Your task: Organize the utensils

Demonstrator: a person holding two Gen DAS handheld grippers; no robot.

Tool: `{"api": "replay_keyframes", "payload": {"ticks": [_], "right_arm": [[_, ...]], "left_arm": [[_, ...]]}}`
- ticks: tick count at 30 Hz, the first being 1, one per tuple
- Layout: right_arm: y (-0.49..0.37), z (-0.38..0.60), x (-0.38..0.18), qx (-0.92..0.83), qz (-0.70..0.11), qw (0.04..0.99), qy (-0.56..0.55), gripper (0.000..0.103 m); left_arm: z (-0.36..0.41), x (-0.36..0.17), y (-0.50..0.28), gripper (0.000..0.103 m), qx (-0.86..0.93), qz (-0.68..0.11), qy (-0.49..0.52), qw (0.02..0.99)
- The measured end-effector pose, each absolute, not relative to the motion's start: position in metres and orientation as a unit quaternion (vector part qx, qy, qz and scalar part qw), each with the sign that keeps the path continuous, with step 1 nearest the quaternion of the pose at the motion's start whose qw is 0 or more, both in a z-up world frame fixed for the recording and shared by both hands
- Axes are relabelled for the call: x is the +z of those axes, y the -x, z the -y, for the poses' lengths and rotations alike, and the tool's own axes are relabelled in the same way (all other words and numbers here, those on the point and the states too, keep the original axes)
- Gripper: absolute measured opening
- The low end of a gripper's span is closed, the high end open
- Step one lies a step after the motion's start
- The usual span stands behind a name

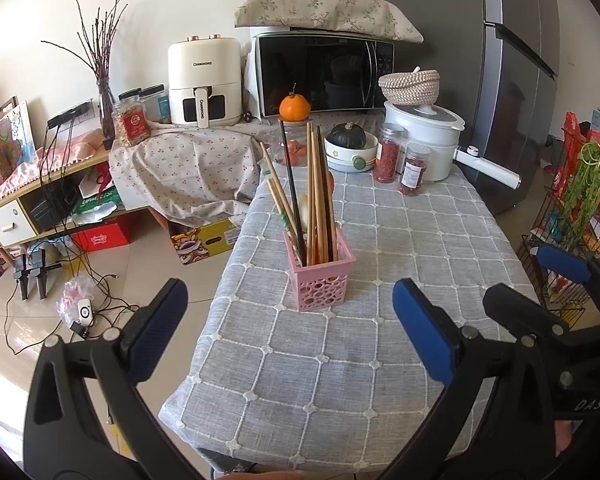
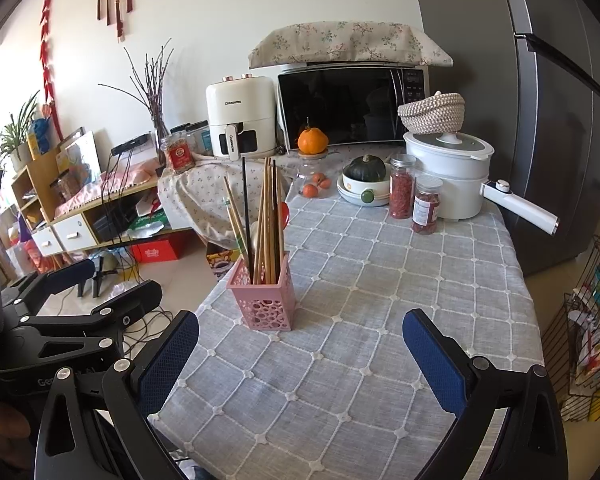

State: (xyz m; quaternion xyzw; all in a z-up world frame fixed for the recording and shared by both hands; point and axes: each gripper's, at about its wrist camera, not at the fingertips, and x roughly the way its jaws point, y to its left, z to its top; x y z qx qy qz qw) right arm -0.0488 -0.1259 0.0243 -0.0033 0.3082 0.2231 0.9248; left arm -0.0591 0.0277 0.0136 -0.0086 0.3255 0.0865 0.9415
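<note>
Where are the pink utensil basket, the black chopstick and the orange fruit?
pink utensil basket [image 1: 325, 290], left wrist view, front perforated wall.
black chopstick [image 2: 245, 200], right wrist view, mid-shaft.
orange fruit [image 1: 295, 108], left wrist view, centre of its peel.

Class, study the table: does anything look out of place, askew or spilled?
Nothing is spilled. In the pink basket, the chopsticks lean at mixed angles instead of standing straight. Both grippers, left and right, are open.

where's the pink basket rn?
Both views: pink basket stands on the grey tablecloth near its left edge, holding chopsticks, ahead of both open grippers.
</note>
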Motion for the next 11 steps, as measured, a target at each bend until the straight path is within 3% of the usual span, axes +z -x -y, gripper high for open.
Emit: {"api": "replay_keyframes", "payload": {"ticks": [11], "right_arm": [[0.0482, 0.1263, 0.0256, 0.224, -0.309, 0.924, 0.004, 0.103]], "left_arm": [[-0.0289, 0.0139, 0.0590, 0.102, 0.087, -0.326, 0.010, 0.941]]}}
